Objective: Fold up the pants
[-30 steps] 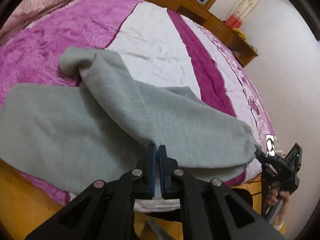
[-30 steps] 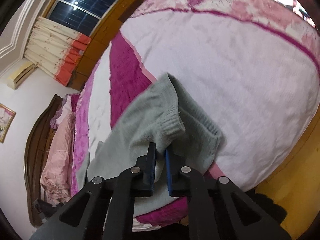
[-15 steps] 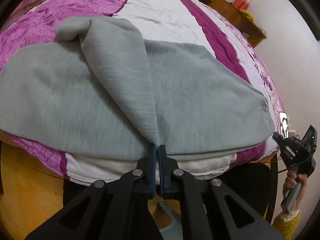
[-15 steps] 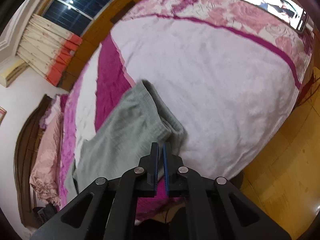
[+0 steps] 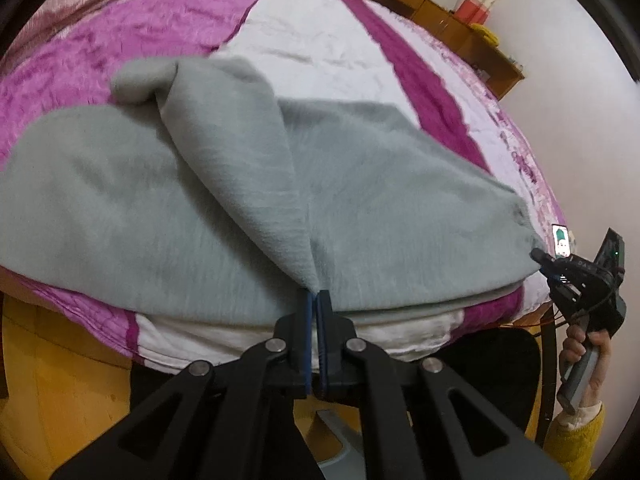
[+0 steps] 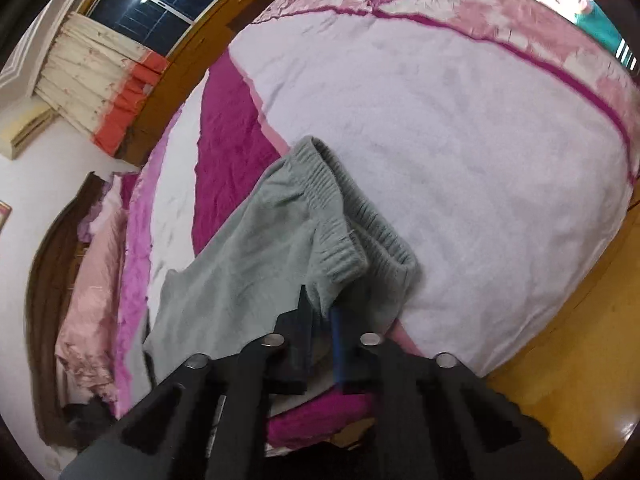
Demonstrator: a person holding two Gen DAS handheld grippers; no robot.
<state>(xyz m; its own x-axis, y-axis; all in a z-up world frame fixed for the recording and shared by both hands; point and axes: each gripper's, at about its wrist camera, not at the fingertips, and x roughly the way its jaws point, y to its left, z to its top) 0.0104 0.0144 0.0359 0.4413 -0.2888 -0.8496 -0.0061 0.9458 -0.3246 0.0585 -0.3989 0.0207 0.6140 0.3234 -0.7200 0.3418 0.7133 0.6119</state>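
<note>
**Pants pinched at both ends, pulled toward bed edge**

Both my grippers are clamped on grey pants (image 5: 224, 208). My left gripper (image 5: 316, 300) has its jaws pressed together on a ridge of cloth right at the tips; the rest of the pants spread ahead and to both sides over the pink-and-white bed (image 5: 320, 52). My right gripper (image 6: 320, 316) is closed on the ribbed waistband (image 6: 348, 260), which bunches just ahead of it. Vs. a sec ago, the fabric lies lower and nearer the bed's front edge, with the left side brought down. Probably means I'm laying the pants flat and taut, w/ the fold itself not yet made.
</note>
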